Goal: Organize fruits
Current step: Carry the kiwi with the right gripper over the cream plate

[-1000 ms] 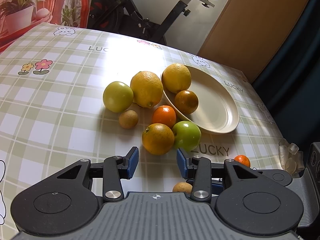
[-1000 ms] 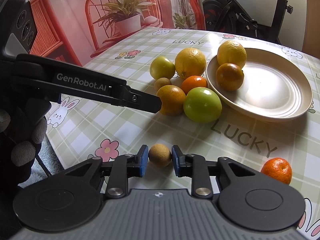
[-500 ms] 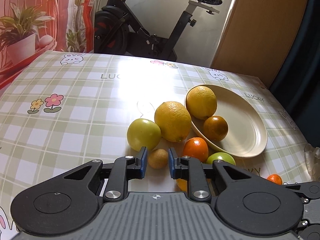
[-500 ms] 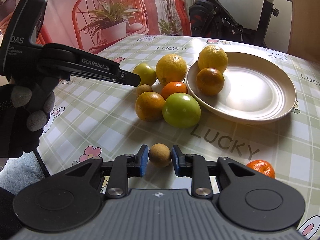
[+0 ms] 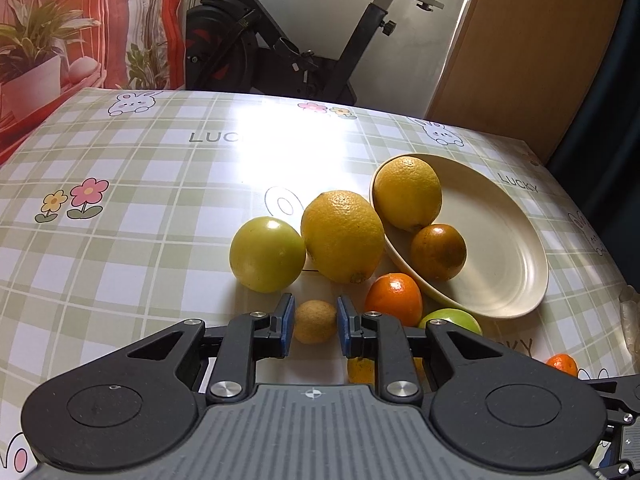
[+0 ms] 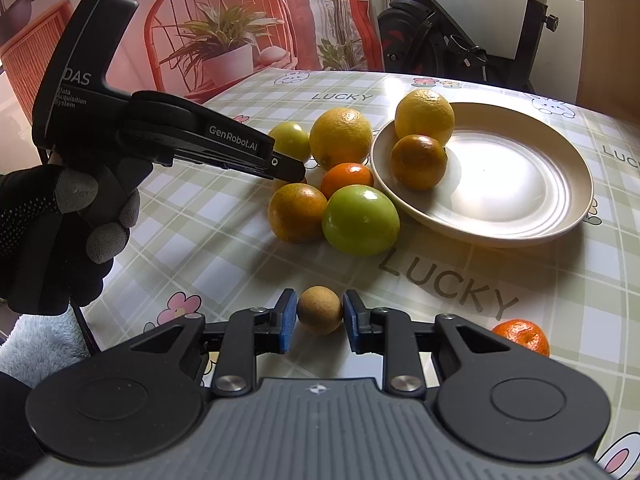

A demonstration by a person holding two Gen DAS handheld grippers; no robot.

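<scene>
My left gripper [image 5: 315, 314] is shut on a small brown fruit [image 5: 315, 324] that rests on the tablecloth beside a yellow-green apple [image 5: 266, 254], a large yellow citrus [image 5: 342, 236] and an orange [image 5: 394, 294]. My right gripper [image 6: 320, 312] is shut on a second small brown fruit [image 6: 320, 310], near the table's front edge. The cream plate [image 6: 520, 184] holds a yellow citrus [image 6: 424, 116] and a dark orange [image 6: 418, 162]. A green apple [image 6: 360, 220] and a speckled orange [image 6: 296, 212] lie in front of the plate.
A small mandarin [image 6: 522, 336] lies alone at the right of my right gripper. A gloved hand [image 6: 60, 232] holds the left tool at the table's left edge. Beyond the table stand an exercise bike [image 5: 280, 52] and a potted plant [image 6: 228, 52].
My left gripper moved forward over the pile, narrowed from wide open and closed around the small brown fruit. My right gripper kept its fruit and drifted slightly.
</scene>
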